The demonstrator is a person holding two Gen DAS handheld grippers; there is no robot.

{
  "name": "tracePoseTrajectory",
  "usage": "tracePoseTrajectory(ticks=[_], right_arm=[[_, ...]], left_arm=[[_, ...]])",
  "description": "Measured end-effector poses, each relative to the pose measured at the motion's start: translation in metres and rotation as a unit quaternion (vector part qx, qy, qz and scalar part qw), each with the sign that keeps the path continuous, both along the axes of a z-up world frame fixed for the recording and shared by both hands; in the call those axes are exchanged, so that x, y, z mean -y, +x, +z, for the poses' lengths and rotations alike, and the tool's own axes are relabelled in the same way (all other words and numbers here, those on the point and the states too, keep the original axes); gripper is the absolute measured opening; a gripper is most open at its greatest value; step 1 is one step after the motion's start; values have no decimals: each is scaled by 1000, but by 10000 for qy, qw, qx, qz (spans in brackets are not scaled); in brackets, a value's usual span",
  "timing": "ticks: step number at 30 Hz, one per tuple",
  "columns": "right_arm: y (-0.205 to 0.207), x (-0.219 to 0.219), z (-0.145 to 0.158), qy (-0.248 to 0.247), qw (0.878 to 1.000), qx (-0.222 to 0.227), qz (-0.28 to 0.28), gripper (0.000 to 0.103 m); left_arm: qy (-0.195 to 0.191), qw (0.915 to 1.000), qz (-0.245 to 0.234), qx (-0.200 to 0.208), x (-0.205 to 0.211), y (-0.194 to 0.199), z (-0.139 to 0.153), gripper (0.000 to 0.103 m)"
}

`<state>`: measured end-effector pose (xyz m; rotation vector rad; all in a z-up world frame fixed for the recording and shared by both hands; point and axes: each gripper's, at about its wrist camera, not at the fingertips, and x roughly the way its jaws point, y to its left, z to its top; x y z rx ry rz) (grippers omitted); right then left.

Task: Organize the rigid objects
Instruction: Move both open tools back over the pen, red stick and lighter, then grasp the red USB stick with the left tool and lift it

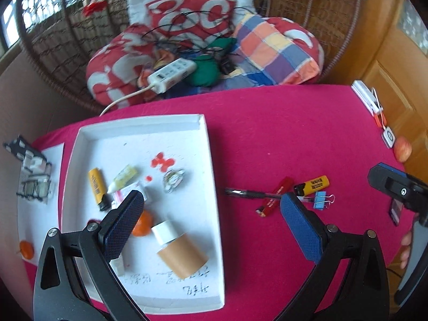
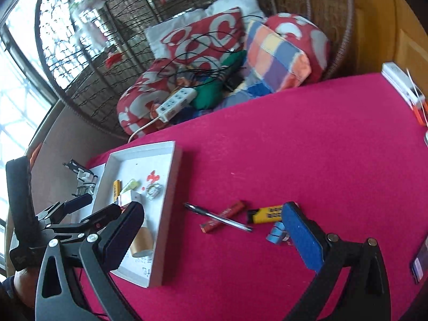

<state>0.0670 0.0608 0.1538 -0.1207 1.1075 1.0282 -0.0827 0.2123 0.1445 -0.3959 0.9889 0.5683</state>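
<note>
A white tray [image 1: 208, 160] on the pink table holds a yellow lighter [image 1: 96, 184], a small tube [image 1: 123, 177], a tape roll [image 1: 180, 248], an orange [image 1: 143, 223] and a metal clip [image 1: 174, 178]. On the cloth to its right lie a black pen [image 1: 248, 193], a red lighter [image 1: 275, 196], a yellow lighter [image 1: 313, 184] and a blue binder clip [image 1: 322, 199]. My left gripper [image 1: 211, 214] is open and empty above the tray's right edge. My right gripper [image 2: 214, 227] is open and empty over the pen [image 2: 219, 217] and red lighter [image 2: 224, 215].
A wicker chair with cushions and a white power strip [image 1: 171, 73] stands behind the table. A white box [image 1: 365, 95], a small white tag [image 1: 388, 136] and an apple [image 1: 402, 148] sit at the right edge. A dark phone [image 2: 421, 263] lies at the near right.
</note>
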Motion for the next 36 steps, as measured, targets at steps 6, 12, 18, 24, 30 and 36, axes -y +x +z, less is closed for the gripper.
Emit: tracePoseTrajectory(ticks=[6, 12, 18, 24, 30, 36], right_arm=[[28, 40, -13, -70, 9997, -207, -88, 103], [55, 70, -28, -86, 9982, -502, -316, 103], [73, 85, -35, -109, 9975, -571, -399, 103], [85, 91, -40, -166, 9970, -641, -396, 103], [94, 97, -46, -270, 9959, -704, -496, 103], [90, 91, -47, -359, 9962, -710, -360, 103]], left_arm=[[-171, 9964, -810, -159, 29, 41, -20, 103], [-162, 9883, -1442, -477, 57, 78, -42, 103], [-114, 9846, -1641, -598, 53, 96, -50, 103], [9, 9722, -2154, -915, 39, 102, -60, 103], [-75, 9596, -2504, -1285, 24, 96, -67, 103], [278, 9385, -2992, -1703, 35, 109, -83, 102]])
